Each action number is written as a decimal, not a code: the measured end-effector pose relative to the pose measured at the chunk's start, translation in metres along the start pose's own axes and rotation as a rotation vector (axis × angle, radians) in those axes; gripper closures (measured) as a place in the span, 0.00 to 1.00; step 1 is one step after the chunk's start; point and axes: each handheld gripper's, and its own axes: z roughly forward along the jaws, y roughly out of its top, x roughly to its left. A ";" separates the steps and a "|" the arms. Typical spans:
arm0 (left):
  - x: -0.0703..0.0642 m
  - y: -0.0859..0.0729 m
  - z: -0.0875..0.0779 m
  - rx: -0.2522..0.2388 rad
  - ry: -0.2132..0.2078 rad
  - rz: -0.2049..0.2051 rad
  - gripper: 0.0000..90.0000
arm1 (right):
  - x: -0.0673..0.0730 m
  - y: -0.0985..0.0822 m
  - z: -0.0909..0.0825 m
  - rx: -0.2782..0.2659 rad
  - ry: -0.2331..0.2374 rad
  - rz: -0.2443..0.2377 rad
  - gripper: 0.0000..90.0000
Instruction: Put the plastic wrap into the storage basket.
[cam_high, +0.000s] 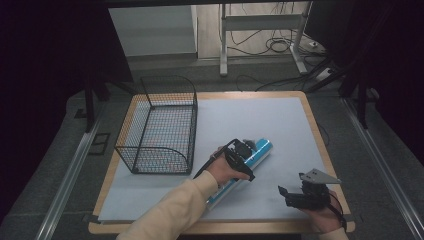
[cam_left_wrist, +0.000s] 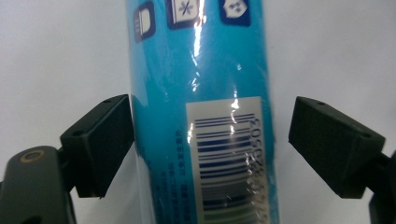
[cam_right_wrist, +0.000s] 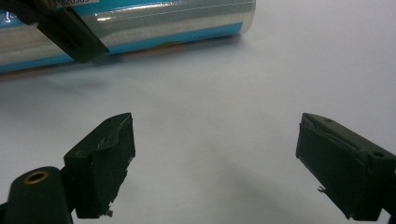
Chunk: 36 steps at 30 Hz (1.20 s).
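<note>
White matting (cam_high: 260, 125) at frame centre bears a blue roll (cam_left_wrist: 201, 93); left gripper (cam_left_wrist: 205, 140) straddles it, jaws wide, perhaps touching one side; right gripper (cam_right_wrist: 215, 154) gapes empty.

Beyond the claws' reach, at the far side: grey carpeted floor (cam_high: 280, 75), pale metal desk legs (cam_high: 223, 45), loose black cables (cam_high: 280, 45) trailing among them. Underneath the claws: white sheet (cam_high: 260, 120) over a wood-edged table (cam_high: 314, 125). Flanking both sides: metal floor rails (cam_high: 65, 185), dark curtains (cam_high: 45, 55). Lit brightest past the table's far edge.
</note>
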 end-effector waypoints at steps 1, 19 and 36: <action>0.000 0.000 0.002 0.003 0.005 -0.003 0.16 | 0.000 0.000 0.000 -0.001 0.000 -0.001 0.13; 0.001 0.005 0.013 0.062 0.026 -0.037 0.34 | -0.001 0.000 0.000 -0.001 -0.005 0.000 0.13; 0.007 0.013 -0.003 0.106 -0.005 -0.016 0.35 | -0.002 0.001 -0.003 -0.016 -0.017 0.001 0.14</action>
